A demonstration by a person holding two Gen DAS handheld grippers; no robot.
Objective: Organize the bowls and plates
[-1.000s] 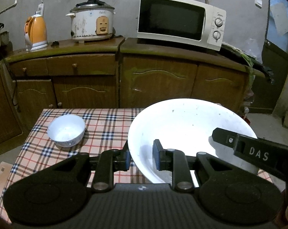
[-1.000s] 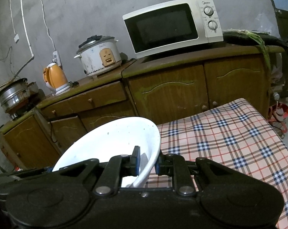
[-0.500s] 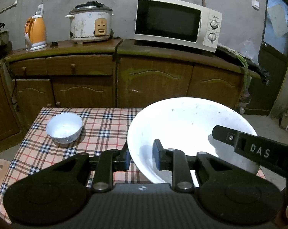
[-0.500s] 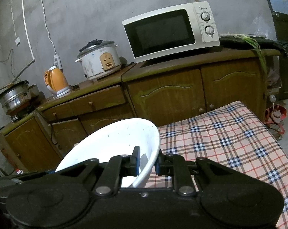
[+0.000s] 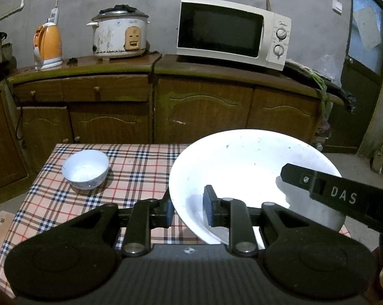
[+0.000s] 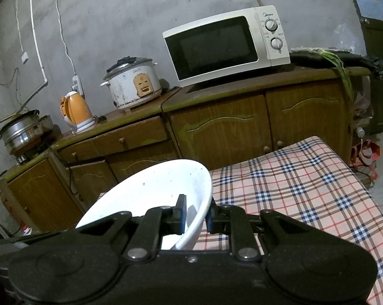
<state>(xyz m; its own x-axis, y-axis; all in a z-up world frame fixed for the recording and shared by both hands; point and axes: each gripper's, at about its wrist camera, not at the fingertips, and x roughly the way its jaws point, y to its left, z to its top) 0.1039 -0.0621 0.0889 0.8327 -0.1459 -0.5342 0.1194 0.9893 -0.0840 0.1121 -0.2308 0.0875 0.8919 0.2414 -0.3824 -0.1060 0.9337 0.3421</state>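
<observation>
We've got the big white bowl [image 5: 242, 167] pinched from both sides and held above the checked tablecloth [image 5: 140, 167], so main risk = slip. Left gripper [image 5: 186, 209] is clamped on the near-left rim, one pad outside the wall, one inside; right gripper [image 6: 195, 212] is clamped on the opposite rim the same way, jaws about as tight as they go. Both grips are thin-edge pinches on smooth glazed wall, so if either hand twists or the two hands drift apart or together, the rim could slide out of a pad and the bowl drops onto the table, or off its edge onto the floor. Second risk: pulling the hands in opposing directions loads the rim; can't tell if it's ceramic or plastic, so chipping is only a maybe. Third: the small bowl [image 5: 86, 169] sits on the cloth well to the left of the big one, near the table's far-left corner; if we're nesting them, a tilted or fast set-down could knock it. In the right wrist view the big bowl looks tilted, but that could be camera angle, not sure. Pose: both grippers point forward and somewhat down toward the cabinets [image 5: 204, 111], left hand at the bowl's left side, right gripper's body crossing in from the right in the left wrist view. Bowl looks empty, only a few specks inside.
</observation>
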